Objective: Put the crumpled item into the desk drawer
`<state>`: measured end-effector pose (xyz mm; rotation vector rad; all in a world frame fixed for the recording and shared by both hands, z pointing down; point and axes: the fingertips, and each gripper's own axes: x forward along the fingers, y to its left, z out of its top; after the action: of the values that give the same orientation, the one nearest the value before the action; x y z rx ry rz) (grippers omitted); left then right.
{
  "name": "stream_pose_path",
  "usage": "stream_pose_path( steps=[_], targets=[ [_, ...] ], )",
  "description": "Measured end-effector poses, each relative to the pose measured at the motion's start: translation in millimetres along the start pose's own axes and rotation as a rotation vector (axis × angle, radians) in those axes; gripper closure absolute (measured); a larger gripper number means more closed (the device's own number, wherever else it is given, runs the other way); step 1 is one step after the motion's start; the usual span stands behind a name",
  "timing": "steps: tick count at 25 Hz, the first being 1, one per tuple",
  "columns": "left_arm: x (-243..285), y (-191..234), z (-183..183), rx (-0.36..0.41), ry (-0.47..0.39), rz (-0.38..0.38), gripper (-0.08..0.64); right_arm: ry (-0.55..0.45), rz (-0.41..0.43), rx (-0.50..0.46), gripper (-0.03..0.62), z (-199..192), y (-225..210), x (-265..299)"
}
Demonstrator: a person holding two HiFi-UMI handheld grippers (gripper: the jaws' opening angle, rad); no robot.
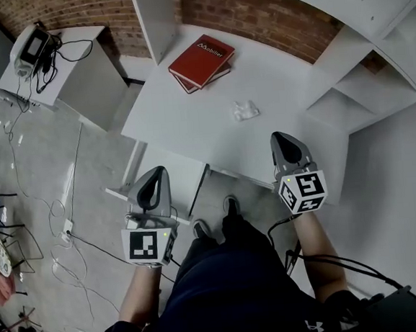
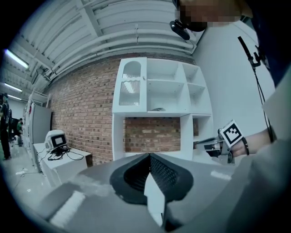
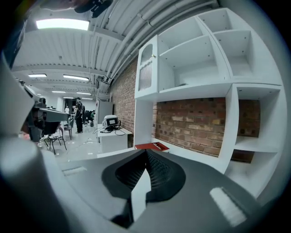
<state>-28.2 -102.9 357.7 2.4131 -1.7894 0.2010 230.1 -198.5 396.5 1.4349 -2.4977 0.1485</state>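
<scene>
**Both grippers are waiting short of the desk, paper wad untouched**

The white desk [image 1: 188, 105] is taking up the middle of the head view. A white shelf unit [image 1: 374, 75] is rising along its right side against the brick wall. Under the desk's front edge, on the left, a white panel [image 1: 184, 177] is jutting toward the person. It may be the drawer, but I cannot tell from here whether it is one, or whether it is open. Two red books [image 1: 201, 59] are lying stacked near the back of the desk.

The left gripper [image 1: 154, 175] is hanging below the desk's front edge, just beside that panel. Its jaws are pressed together with nothing between them. The right gripper [image 1: 282, 138] is hovering over the desk's near right part, with its jaws likewise closed tight and empty.

The crumpled item [image 1: 245, 110], a small white wad, is sitting on the desktop between the books and the right gripper, apart from both.

The task is looking barely begun: nothing is grasped and no drawer is clearly open.

The risks are mostly about the wad being light and loose.
- Closed jaws coming down on it would probably be pushing it away instead of catching it, so they need spreading first.
- A shallow pinch may be catching only an outer fold and letting it slip on the way down.
- If the drawer is not opened beforehand, the carrying gripper will be arriving with nowhere to drop it.
</scene>
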Motion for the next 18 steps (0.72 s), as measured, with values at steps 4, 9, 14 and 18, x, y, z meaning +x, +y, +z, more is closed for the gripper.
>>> stream_pose_path(
  steps=[4,9,14,18],
  targets=[
    [16,8,-16,0.034,0.05,0.074,0.557,0.055,0.048,-0.01,0.589,-18,-29,43],
    [27,11,-29,0.028,0.079,0.149,0.557,0.168,0.155,-0.032,0.549,-44,-48,94],
    [27,17,-37,0.008,0.101,0.244,0.557,0.25,0.241,-0.094,0.533,-68,-58,139],
    [20,19,-40,-0.032,0.115,0.324,0.557,0.327,0.303,-0.188,0.532,-92,-62,169]
  ],
)
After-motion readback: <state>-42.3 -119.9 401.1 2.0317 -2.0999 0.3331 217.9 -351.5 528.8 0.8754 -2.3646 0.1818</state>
